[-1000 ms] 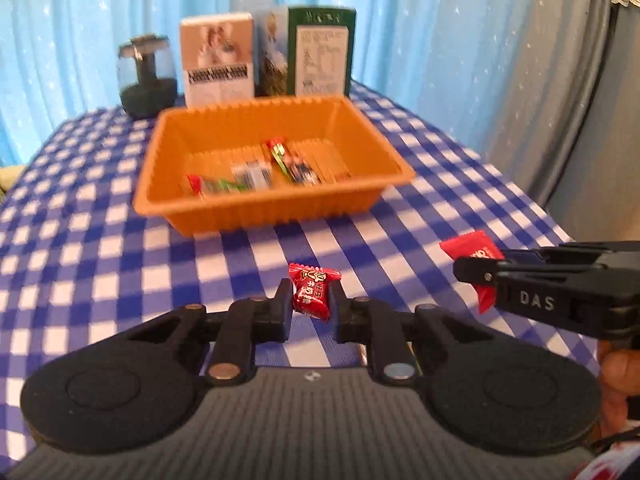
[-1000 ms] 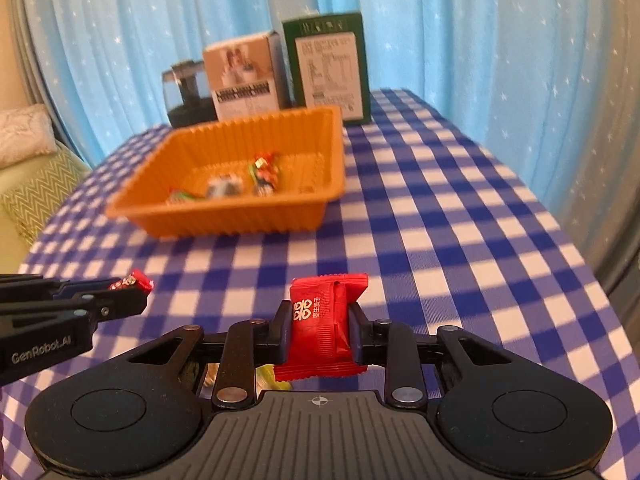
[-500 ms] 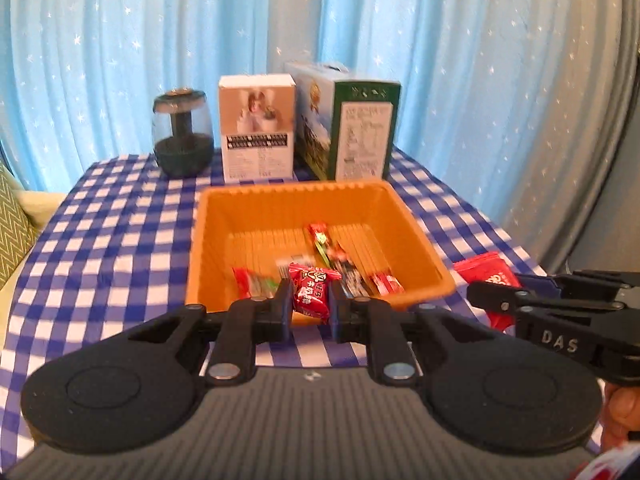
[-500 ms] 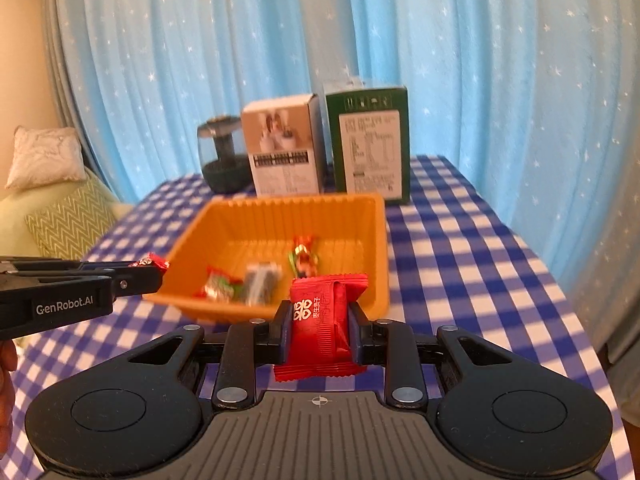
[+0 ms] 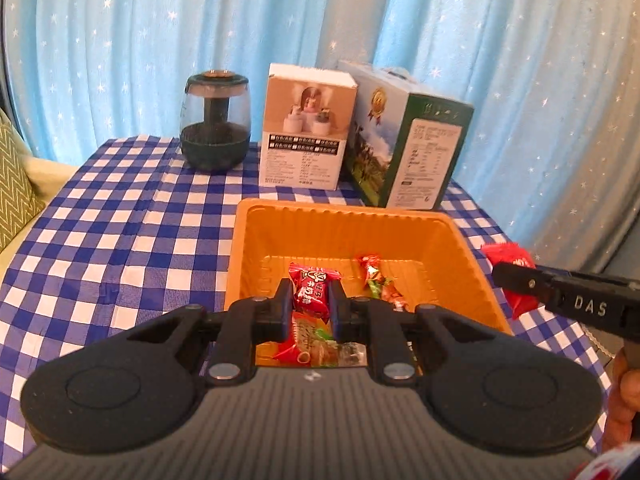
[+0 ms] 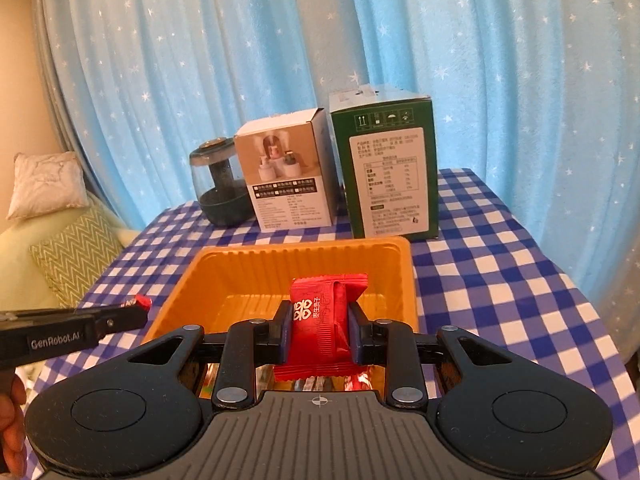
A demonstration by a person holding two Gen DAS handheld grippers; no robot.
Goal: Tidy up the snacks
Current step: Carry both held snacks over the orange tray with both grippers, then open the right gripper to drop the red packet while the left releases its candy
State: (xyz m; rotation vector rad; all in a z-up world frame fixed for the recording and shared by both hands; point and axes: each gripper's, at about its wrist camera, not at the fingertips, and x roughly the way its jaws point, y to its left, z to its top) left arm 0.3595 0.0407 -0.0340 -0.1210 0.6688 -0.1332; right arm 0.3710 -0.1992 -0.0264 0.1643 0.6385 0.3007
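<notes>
My left gripper (image 5: 309, 295) is shut on a small red candy (image 5: 314, 290) and hangs over the near part of the orange tray (image 5: 340, 216). Several wrapped snacks (image 5: 378, 280) lie on the tray floor beneath it. My right gripper (image 6: 320, 320) is shut on a larger red snack packet (image 6: 326, 316), above the same orange tray (image 6: 304, 256). In the left wrist view the right gripper (image 5: 516, 276) comes in from the right with its red packet (image 5: 506, 256). The left gripper (image 6: 136, 310) shows at the left edge of the right wrist view, over the tray's left rim.
Behind the tray stand a dark glass jar (image 5: 216, 124), a white box (image 5: 306, 128) and a green box (image 5: 416, 148). A blue-and-white checked cloth (image 5: 120, 240) covers the table. A starry blue curtain hangs behind it. Cushions (image 6: 48, 184) lie off the table's left side.
Both grippers have moved forward and up from the near table to above the orange tray, each keeping its red snack. The tray now lies right under the fingers.
</notes>
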